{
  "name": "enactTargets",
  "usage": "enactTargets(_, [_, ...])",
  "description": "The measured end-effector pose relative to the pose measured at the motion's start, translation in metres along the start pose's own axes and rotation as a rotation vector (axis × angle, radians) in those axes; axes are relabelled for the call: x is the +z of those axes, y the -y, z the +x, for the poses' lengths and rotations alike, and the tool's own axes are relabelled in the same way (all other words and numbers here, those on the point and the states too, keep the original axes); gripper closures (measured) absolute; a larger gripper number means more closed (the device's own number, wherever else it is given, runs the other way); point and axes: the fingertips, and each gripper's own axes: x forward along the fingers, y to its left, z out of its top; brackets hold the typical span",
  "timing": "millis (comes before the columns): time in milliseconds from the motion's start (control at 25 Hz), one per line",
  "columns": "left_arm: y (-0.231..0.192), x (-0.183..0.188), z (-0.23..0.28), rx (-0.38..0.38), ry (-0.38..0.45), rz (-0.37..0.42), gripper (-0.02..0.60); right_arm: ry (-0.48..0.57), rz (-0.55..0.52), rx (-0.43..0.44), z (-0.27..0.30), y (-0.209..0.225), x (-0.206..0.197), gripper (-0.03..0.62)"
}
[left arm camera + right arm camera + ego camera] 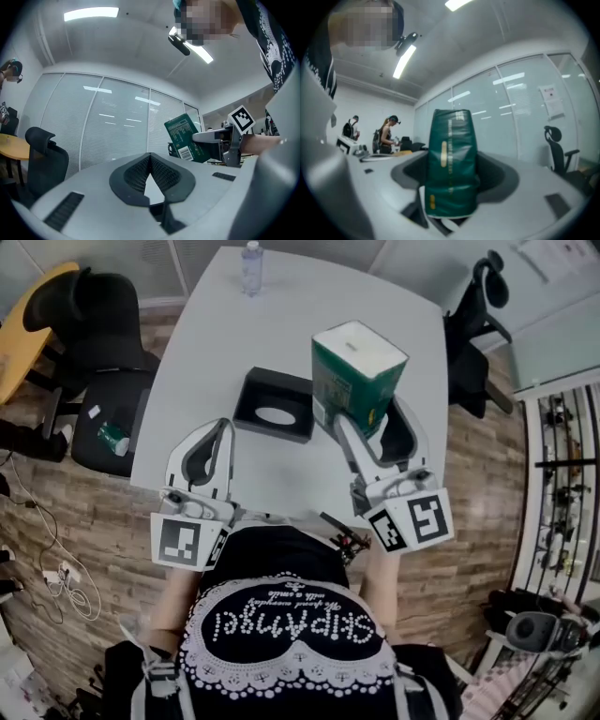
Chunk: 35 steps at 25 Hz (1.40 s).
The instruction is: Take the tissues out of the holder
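Your right gripper (372,418) clamps the green tissue pack (361,371) beside the black holder (274,405). Your left gripper (223,426), jaws together, sits over the table's (300,296) near edge.

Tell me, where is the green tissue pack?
In the head view, the green tissue pack sits clamped in the right gripper, just right of the black holder on the white table.

Green tissue pack (359,376), white top, upright and out of the holder, clamped in right gripper (373,423). Black holder (274,404) lies flat just left of it, oval slot up.
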Motion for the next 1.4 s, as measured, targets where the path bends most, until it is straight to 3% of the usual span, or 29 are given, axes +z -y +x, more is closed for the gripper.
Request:
enactTargets(440, [-0.008, -0.005, -0.023, 0.046, -0.024, 0.005, 0.56, 0.056, 0.055, -0.152, -0.072, 0.013, -0.021, 0.273])
enactTargets(880, [-0.003, -0.017, -0.031, 0.056, -0.064, -0.023, 0.56, 0.013, 0.125, -0.183, -0.095, 0.007, -0.06, 0.273])
enactTargets(1400, [0.006, -0.03, -0.029, 0.041, -0.099, -0.05, 0.56, -0.012, 0.146, -0.183, -0.097, 0.008, -0.067, 0.273])
